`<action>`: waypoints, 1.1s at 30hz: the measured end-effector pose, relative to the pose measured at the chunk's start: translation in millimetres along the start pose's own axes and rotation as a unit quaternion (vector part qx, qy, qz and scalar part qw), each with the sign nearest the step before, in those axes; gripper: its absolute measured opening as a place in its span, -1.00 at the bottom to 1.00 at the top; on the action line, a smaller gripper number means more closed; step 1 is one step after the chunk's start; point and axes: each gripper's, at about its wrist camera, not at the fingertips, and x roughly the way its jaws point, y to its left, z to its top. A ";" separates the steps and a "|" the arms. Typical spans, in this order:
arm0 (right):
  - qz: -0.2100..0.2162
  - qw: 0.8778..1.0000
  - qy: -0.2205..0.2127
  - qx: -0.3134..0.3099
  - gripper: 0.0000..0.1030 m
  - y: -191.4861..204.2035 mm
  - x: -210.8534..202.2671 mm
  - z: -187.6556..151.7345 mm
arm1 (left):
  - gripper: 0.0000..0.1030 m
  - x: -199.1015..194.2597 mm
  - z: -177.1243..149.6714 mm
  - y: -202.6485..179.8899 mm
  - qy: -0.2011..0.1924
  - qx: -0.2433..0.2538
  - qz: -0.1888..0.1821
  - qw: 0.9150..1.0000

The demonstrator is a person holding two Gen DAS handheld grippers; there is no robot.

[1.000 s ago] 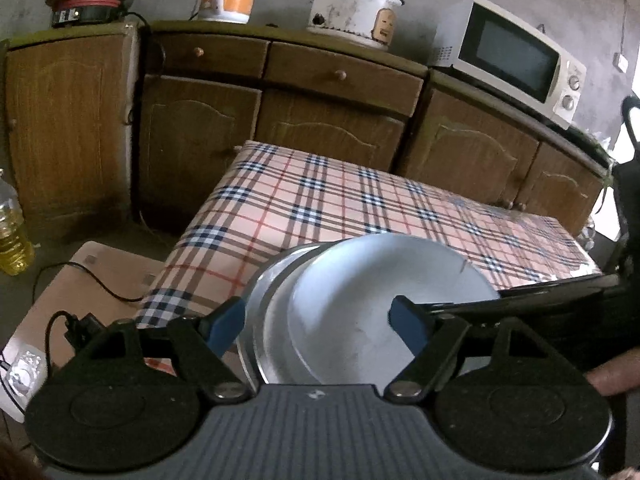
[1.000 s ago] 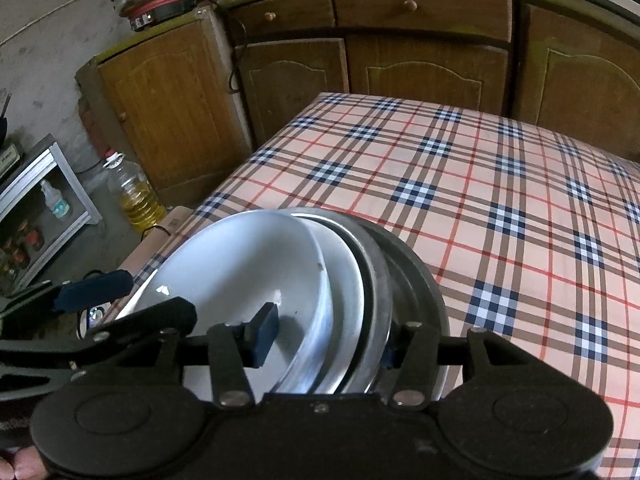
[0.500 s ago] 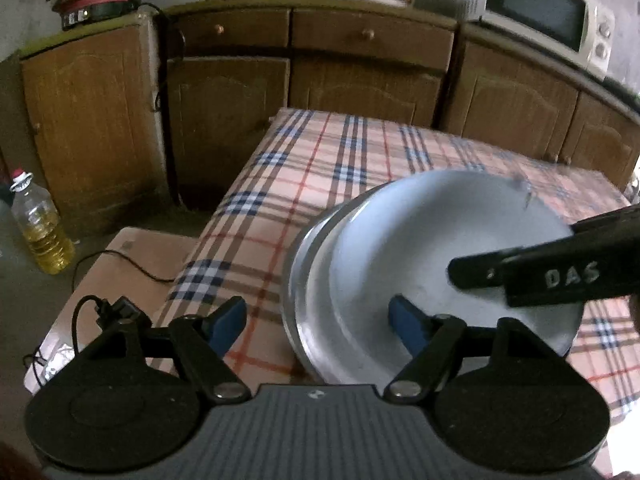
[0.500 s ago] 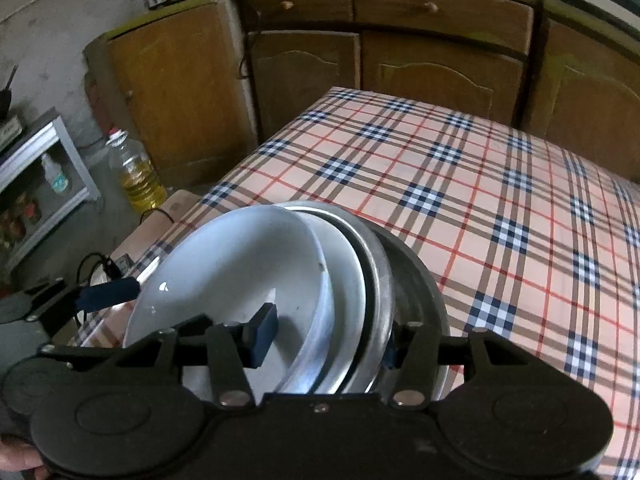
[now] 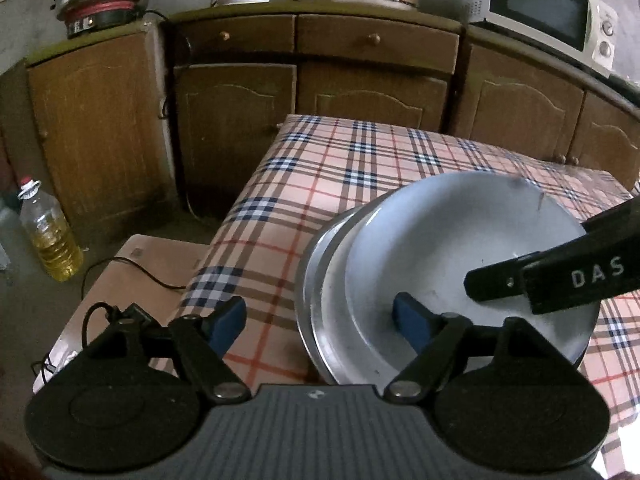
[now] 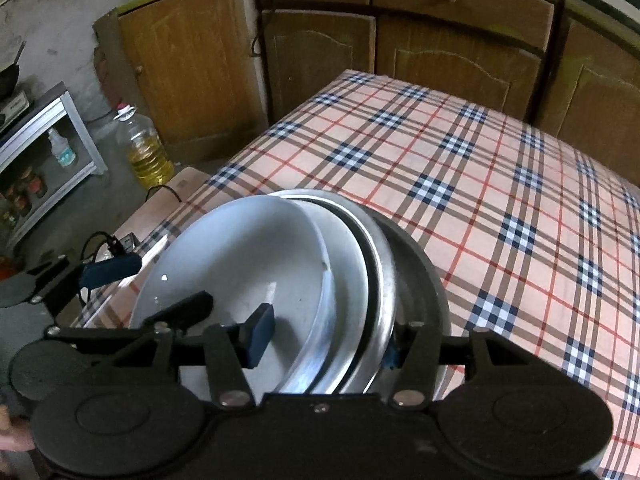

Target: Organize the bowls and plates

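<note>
Compared with a second ago, the left-wrist view shows the stack of plates and bowls further right, and the left gripper, whose jaws have just been opening, now straddles the stack's left rim without pressing it, one fingertip inside the white top bowl. On the checked table, the stack sits tilted at the near left corner. Right gripper clamps the stack's near rim, one pad inside the top bowl, the other beneath the metal plates.
</note>
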 end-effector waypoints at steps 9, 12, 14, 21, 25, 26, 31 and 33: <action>0.016 0.999 0.025 -0.016 0.24 0.2 -1.4 -2.4 | 0.83 2.2 0.0 -2.2 0.003 0.015 0.022 1.000; 0.029 0.999 0.040 -0.003 0.25 -5.2 -0.9 -2.3 | 0.84 3.3 0.2 0.8 0.007 0.007 0.017 1.000; 0.041 0.997 0.056 0.020 0.39 -13.6 1.7 -0.5 | 0.84 3.3 -0.1 0.6 0.008 0.009 0.021 1.000; -0.006 0.998 0.056 0.029 0.51 -28.2 -4.7 12.1 | 0.85 4.9 0.3 -7.2 0.007 0.011 0.010 1.000; -0.014 0.998 0.042 0.036 0.51 -30.7 -10.5 7.8 | 0.84 5.5 -0.6 -6.6 0.007 0.010 0.010 1.000; -0.019 0.999 0.036 0.035 0.51 -30.6 -12.9 6.0 | 0.84 5.5 -0.4 -6.4 0.007 0.008 0.007 1.000; -0.041 0.999 -0.002 0.031 0.51 -31.2 -32.7 -1.8 | 0.84 4.7 0.5 -11.5 0.004 0.013 0.012 1.000; -0.044 0.998 -0.021 0.039 0.51 -33.1 -43.7 -7.9 | 0.81 4.2 0.9 -13.0 0.004 0.013 0.014 1.000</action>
